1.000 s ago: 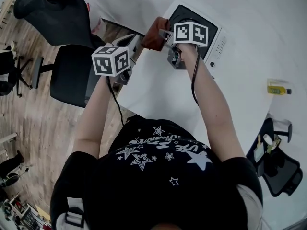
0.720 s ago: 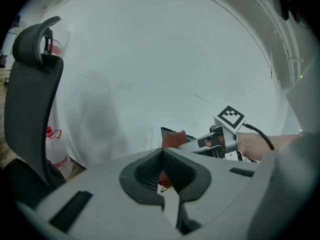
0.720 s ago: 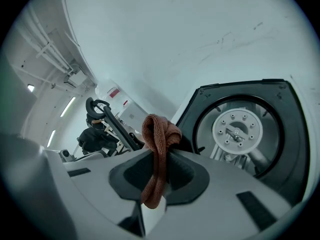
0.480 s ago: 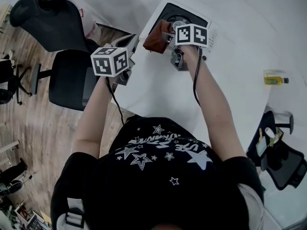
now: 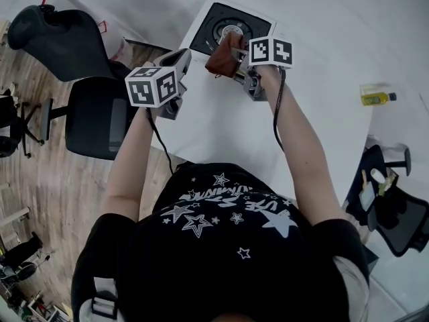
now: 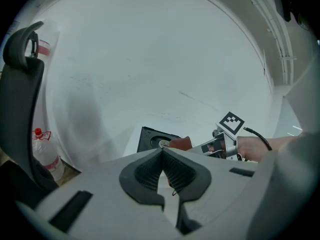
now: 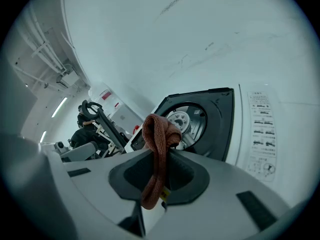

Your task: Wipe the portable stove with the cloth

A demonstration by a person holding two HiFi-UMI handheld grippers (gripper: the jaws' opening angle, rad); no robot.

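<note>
The portable stove (image 5: 216, 21), white with a black top and round burner, sits at the far edge of the white table. It also shows in the right gripper view as the stove (image 7: 215, 119) just ahead of the jaws. My right gripper (image 5: 236, 58) is shut on a brown cloth (image 5: 223, 54), held at the stove's near edge; the cloth (image 7: 157, 149) hangs folded between the jaws. My left gripper (image 5: 175, 66) hovers at the table's left edge, shut and holding nothing. From the left gripper view the stove (image 6: 152, 139) lies further off.
A black office chair (image 5: 94, 113) stands left of the table (image 5: 221, 126). A small yellow bottle (image 5: 375, 98) lies at the right side of the table. A plastic bottle (image 6: 45, 149) with a red cap stands on the floor at left.
My right gripper has carried the cloth forward to the stove's near edge, and the head view has shifted so the stove's top shows more fully. The left gripper has barely moved.
</note>
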